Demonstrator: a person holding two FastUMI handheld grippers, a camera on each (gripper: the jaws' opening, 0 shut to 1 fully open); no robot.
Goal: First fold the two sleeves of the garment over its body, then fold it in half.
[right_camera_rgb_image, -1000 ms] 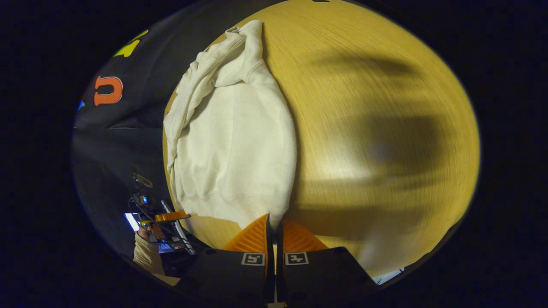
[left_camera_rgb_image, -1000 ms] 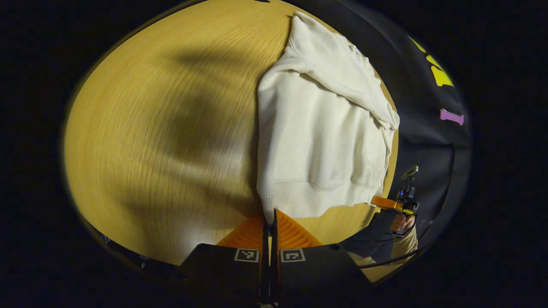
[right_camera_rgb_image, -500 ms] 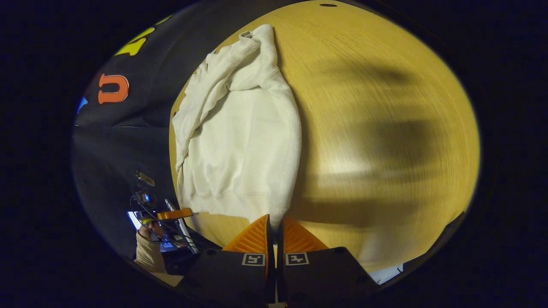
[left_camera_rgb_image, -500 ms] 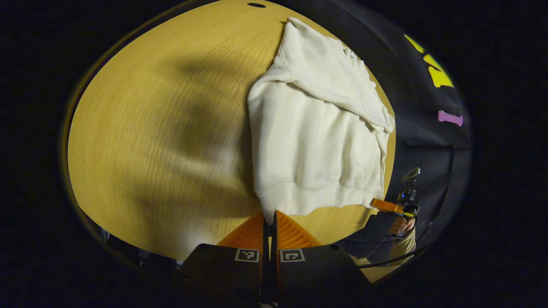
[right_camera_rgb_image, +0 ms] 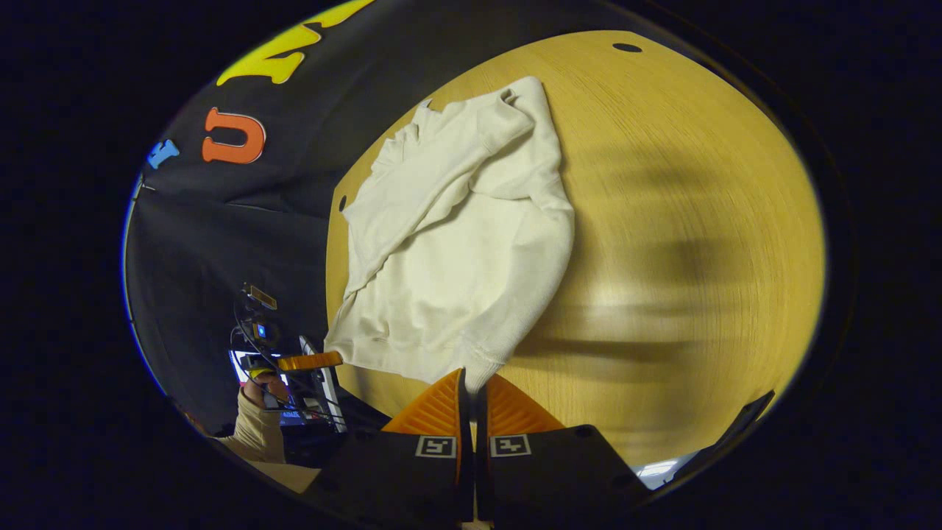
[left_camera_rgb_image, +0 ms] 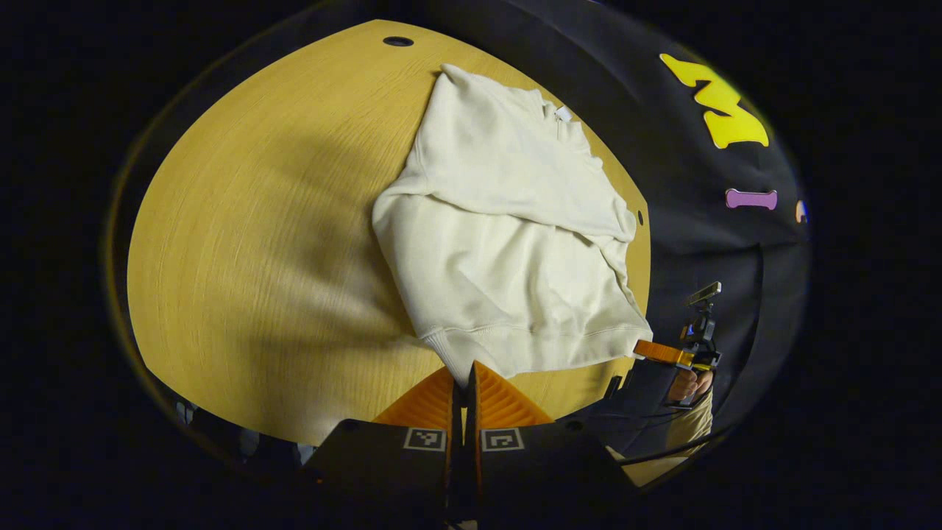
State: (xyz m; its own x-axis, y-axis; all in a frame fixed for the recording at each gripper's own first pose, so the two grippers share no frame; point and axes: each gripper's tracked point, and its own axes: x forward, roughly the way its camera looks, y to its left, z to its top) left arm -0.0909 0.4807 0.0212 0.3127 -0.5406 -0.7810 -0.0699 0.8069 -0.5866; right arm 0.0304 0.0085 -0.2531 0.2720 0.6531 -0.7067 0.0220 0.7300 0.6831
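- Left gripper (left_camera_rgb_image: 464, 374): clenched on sweater (left_camera_rgb_image: 508, 243) hem corner.
- Right gripper (right_camera_rgb_image: 475, 383): clenched on opposite hem corner.
- Sleeves lie over body; sweater on table (left_camera_rgb_image: 257, 243).

Cream-white garment (left_camera_rgb_image: 508, 243), plain; yellow-tan table (left_camera_rgb_image: 257, 243), fine wood grain; black booth wall (right_camera_rgb_image: 221, 243).

A recording booth rather than a home: a bare pale wooden counter (left_camera_rgb_image: 257, 243) with round cable holes (left_camera_rgb_image: 398, 41) stands against a black cloth wall (left_camera_rgb_image: 692, 191), with a lit screen (right_camera_rgb_image: 243, 366) behind.
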